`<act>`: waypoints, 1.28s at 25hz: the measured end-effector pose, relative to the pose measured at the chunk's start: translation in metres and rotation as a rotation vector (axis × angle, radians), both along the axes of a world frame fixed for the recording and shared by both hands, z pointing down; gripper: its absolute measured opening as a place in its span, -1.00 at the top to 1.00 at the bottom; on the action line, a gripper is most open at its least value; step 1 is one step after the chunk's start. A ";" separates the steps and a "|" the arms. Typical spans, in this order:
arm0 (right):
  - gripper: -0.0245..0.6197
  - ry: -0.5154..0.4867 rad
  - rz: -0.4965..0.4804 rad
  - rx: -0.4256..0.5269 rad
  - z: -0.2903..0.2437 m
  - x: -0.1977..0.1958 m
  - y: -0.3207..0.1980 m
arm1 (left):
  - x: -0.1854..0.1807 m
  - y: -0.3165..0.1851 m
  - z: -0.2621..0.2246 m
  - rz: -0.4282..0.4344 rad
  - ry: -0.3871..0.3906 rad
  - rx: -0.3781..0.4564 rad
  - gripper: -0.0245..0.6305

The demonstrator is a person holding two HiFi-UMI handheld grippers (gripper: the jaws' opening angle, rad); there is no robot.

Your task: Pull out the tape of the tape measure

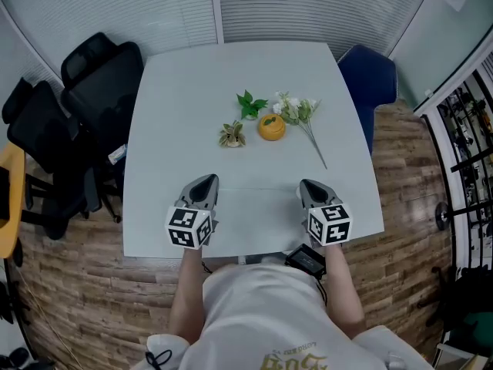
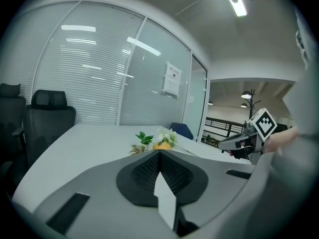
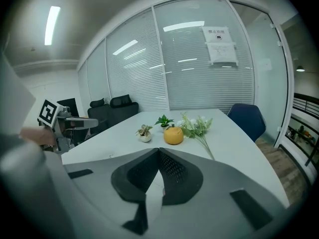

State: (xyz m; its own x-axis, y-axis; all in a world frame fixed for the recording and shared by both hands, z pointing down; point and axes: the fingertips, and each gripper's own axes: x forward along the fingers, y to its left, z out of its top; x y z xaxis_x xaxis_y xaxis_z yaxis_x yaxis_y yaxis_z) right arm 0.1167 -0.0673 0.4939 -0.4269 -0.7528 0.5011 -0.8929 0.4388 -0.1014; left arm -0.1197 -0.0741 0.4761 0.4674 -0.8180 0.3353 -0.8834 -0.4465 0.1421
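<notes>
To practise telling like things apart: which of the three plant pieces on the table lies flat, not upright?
The white-flowered sprig, rightmost: its long stem lies on the table. The green plant and the pale-leaved plant stand upright.

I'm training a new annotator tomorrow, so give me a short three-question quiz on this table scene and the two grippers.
1. True or false: the left gripper is shut on the orange round object.
2. In the head view, what lies just right of the orange round object? A) a flower sprig B) a mug C) scissors
3. Fill in: the right gripper has its jaws ____, with nothing between them.

Key:
1. False. It is shut on nothing and hangs near the table's near edge, well apart from the orange round object.
2. A
3. together
</notes>
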 end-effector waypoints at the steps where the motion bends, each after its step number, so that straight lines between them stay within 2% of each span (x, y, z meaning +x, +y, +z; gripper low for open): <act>1: 0.88 -0.003 0.005 0.005 -0.001 0.000 0.001 | -0.001 0.000 -0.003 -0.005 0.002 0.009 0.91; 9: 0.88 -0.006 0.032 0.019 -0.004 0.007 0.003 | 0.000 0.004 -0.013 -0.005 0.048 0.028 0.91; 27: 0.88 0.001 0.038 0.010 -0.003 0.010 0.000 | 0.002 0.002 -0.006 0.001 0.044 -0.001 0.91; 32: 0.88 0.005 0.035 -0.001 0.000 0.013 0.000 | 0.001 0.001 -0.005 -0.010 0.066 -0.010 0.91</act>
State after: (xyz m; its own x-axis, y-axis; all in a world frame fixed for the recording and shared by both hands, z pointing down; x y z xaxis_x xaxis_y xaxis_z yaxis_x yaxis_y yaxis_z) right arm 0.1294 -0.0674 0.4941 -0.3973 -0.7668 0.5041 -0.9083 0.4068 -0.0969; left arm -0.1191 -0.0727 0.4715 0.4806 -0.8194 0.3123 -0.8764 -0.4362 0.2043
